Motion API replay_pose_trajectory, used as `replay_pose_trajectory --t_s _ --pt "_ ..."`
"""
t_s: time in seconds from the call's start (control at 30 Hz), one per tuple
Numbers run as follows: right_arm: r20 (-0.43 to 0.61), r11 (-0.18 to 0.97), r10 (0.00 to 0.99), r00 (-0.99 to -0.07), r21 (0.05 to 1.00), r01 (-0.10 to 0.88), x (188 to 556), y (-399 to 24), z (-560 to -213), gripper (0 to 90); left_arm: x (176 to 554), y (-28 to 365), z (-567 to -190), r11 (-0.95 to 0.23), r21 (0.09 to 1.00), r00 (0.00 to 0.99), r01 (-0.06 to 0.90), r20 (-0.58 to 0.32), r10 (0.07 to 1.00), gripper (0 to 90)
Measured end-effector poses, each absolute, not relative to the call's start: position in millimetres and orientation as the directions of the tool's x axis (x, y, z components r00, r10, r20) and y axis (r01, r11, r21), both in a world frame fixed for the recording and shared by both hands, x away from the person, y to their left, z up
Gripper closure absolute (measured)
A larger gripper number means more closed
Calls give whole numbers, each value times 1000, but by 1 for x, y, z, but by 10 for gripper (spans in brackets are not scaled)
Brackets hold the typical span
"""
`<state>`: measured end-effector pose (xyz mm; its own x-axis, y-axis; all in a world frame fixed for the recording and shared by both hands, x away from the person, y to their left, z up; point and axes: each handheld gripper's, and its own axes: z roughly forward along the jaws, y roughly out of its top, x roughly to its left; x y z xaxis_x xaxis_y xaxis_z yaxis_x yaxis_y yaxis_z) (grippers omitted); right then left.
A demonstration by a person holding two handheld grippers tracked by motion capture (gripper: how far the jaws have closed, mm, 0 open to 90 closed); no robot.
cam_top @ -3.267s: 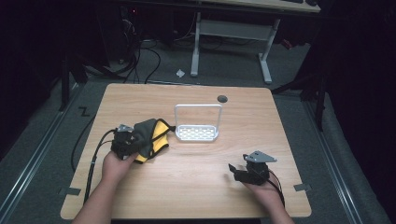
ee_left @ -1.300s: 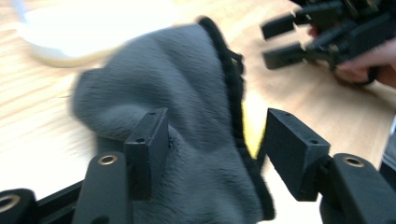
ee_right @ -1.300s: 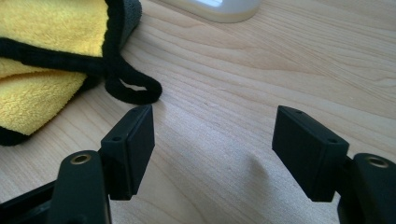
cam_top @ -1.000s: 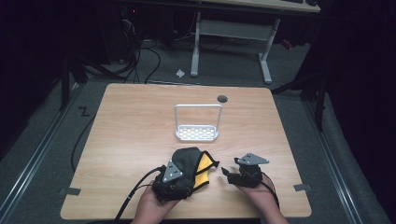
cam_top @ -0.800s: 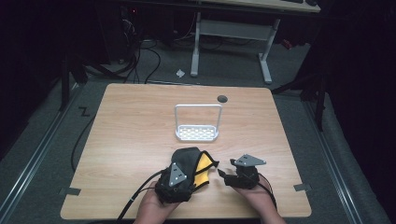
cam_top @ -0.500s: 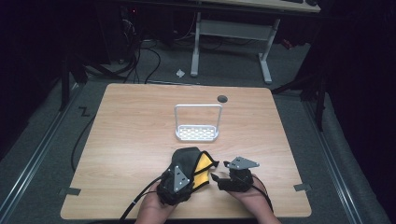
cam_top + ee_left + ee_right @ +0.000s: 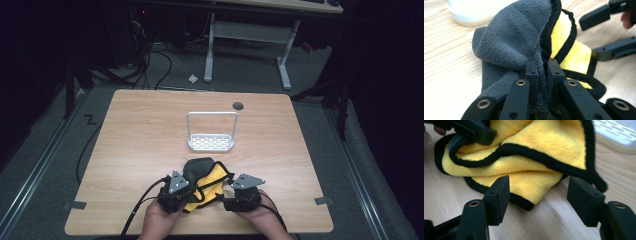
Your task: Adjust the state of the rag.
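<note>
A fleece cloth (image 7: pixel 205 177), grey on one side and yellow on the other with black edging, lies bunched on the table near the front edge. My left gripper (image 7: pixel 186 196) has just been closing and is shut on a grey fold of the cloth (image 7: pixel 511 42); its pads (image 7: pixel 532 72) pinch the fabric. My right gripper (image 7: pixel 224 200) sits at the cloth's right side. Its jaws have just been closing a little but stand open, with a yellow corner of the cloth (image 7: pixel 536 152) just ahead between them, untouched.
A white slotted rack (image 7: pixel 211 142) with a wire handle stands mid-table behind the cloth, and its edge shows close by in the right gripper view (image 7: pixel 616 135). A dark round hole (image 7: pixel 238 105) lies behind it. The wooden table (image 7: pixel 140 130) has bare room left and right.
My right gripper has slid left up to the cloth's edge. Over the last three seconds the left hand brought the cloth from the left to the front middle.
</note>
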<state>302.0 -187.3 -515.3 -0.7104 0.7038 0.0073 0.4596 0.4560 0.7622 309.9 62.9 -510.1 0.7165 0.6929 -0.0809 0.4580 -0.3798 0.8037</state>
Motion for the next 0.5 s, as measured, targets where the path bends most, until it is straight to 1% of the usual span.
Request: replay_pose_trajectory --t_s 0.2,0.23,0.3,0.47,0.5 --pt "3 487 688 -726 739 465 303 -177 -522 419 311 70 -504 -338 820 708 462 -111 697 814" --pt "-2 495 684 -730 735 463 303 -176 -523 444 311 71 -503 -331 822 706 464 -117 699 814" --pt "-13 511 677 -736 727 458 303 -173 -525 521 312 74 -501 -322 825 702 464 -122 701 815" --pt "-57 534 667 -743 732 423 300 -169 -524 759 314 81 -497 -298 834 694 464 -133 708 815" --pt "-61 536 668 -742 732 422 300 -170 -523 783 314 83 -496 -291 836 687 465 -134 714 815"
